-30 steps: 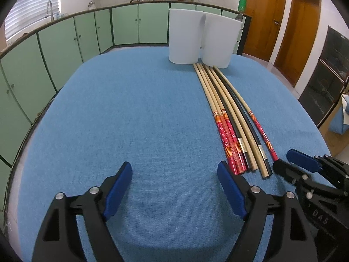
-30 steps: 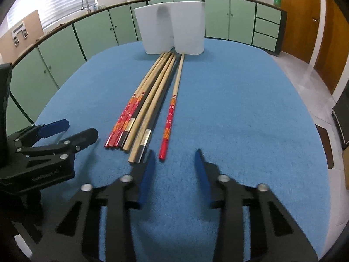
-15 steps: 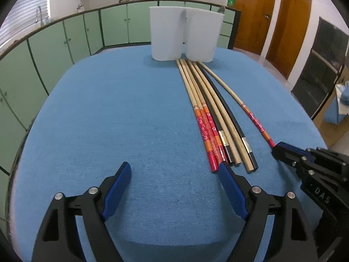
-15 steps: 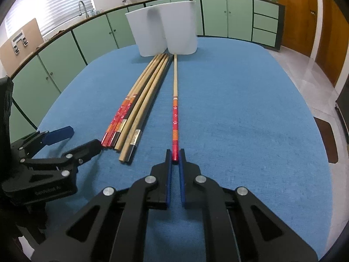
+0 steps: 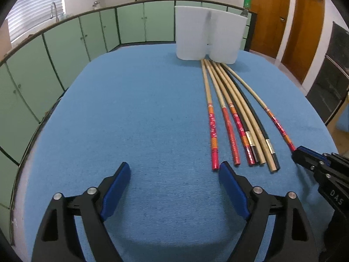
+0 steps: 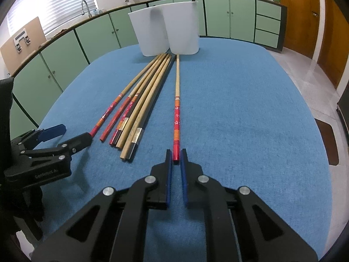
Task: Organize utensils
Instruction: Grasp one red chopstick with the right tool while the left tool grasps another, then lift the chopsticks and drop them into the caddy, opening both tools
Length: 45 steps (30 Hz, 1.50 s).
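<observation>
Several long chopsticks lie in a fan on the blue table, with red, black and plain bamboo ends and their far tips at two white containers. One red-ended chopstick lies apart on the right of the bundle. My right gripper has its pads against this chopstick's near red end, and its jaws are opening slightly. My left gripper stands wide open over bare cloth. Its right finger is beside the near end of the leftmost chopstick.
The two white containers stand side by side at the table's far edge. Green cabinets curve round behind and to the left. Wooden doors are at the back right. Each gripper shows in the other's view, the right gripper and the left gripper.
My right gripper closed from half open onto the red end of the outermost chopstick, which now lies apart from the bundle. The left gripper stayed open and nearly still.
</observation>
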Each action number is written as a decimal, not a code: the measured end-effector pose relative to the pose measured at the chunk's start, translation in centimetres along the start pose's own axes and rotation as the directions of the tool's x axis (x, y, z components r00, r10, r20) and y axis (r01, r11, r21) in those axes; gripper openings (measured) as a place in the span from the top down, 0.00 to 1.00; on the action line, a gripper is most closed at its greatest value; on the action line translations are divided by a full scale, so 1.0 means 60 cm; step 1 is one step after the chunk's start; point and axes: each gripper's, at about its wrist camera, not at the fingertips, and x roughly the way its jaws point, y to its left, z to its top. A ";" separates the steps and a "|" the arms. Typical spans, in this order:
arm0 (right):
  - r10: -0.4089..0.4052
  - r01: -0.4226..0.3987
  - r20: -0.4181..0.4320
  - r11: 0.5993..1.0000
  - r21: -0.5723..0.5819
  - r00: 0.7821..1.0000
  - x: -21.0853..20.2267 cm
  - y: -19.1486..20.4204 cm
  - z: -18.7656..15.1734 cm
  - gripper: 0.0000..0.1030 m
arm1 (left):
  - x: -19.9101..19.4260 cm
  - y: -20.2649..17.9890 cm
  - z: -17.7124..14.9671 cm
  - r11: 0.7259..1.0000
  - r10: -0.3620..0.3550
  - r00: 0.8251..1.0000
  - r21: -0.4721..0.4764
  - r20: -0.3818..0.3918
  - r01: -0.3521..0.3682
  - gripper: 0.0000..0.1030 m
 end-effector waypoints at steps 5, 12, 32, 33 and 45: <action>0.004 -0.004 -0.001 1.000 0.010 1.000 0.003 0.000 0.004 0.91 | 0.006 -0.008 0.004 1.000 0.007 1.000 0.012 -0.008 -0.007 0.20; 0.011 -0.011 -0.003 1.000 0.006 1.000 0.008 0.004 0.006 0.92 | 0.001 -0.020 0.004 0.999 -0.036 0.999 0.036 0.012 0.036 0.55; 0.008 -0.005 0.113 1.000 -0.029 0.994 -0.060 0.011 0.024 0.95 | -0.079 -0.027 0.015 0.995 -0.090 0.991 0.055 0.100 0.085 0.94; 0.010 -0.005 0.132 0.999 -0.035 0.991 -0.072 0.011 0.030 0.95 | -0.091 -0.026 0.019 0.995 -0.091 0.989 0.056 0.117 0.085 0.94; 0.061 -0.055 0.263 0.998 -0.031 0.963 -0.169 -0.003 0.115 0.95 | -0.193 -0.012 0.101 0.991 -0.128 0.949 0.067 0.289 0.113 0.94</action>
